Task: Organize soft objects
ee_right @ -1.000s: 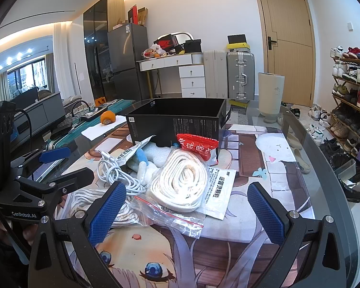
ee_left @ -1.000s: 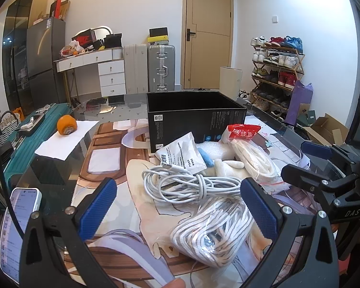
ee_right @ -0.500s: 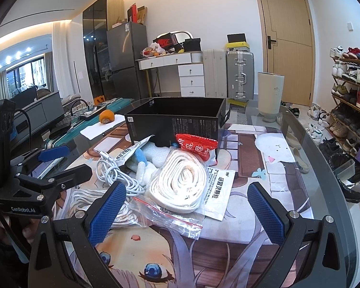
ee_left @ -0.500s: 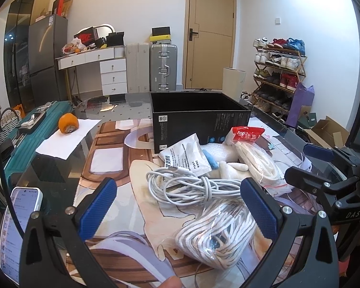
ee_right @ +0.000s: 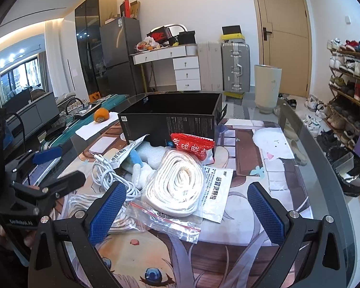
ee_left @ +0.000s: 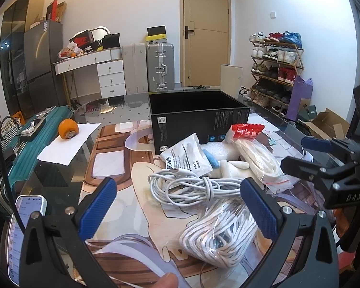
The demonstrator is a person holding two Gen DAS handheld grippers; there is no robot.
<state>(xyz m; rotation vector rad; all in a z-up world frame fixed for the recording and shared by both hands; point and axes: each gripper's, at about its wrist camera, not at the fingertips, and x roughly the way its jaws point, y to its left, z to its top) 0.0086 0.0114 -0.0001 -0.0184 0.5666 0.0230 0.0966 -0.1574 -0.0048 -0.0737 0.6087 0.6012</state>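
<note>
A pile of soft things lies on the glass table in front of an open black box (ee_left: 196, 117) (ee_right: 172, 117). Nearest my left gripper (ee_left: 180, 206) is a bagged white cord bundle (ee_left: 218, 235), with a loose white cable coil (ee_left: 192, 189) (ee_right: 108, 175) behind it. My right gripper (ee_right: 184, 206) hovers over a bagged flat white rope coil (ee_right: 177, 182) (ee_left: 261, 160). A red snack packet (ee_right: 192, 144) (ee_left: 247, 132), white sachets (ee_left: 184, 156) (ee_right: 216, 192) and a white plush toy (ee_right: 144, 158) lie by the box. Both grippers are open, holding nothing.
An orange (ee_left: 68, 129) sits on white paper at the table's left. A phone (ee_left: 24, 235) is mounted by my left gripper. A teal suitcase (ee_left: 24, 144) stands left of the table. A shoe rack (ee_left: 276, 67) and a bin (ee_right: 350, 175) are on the right.
The left gripper has drifted slightly back and left, so the pile sits a little further right in its view. The right gripper has barely moved. Nothing was taken hold of.
</note>
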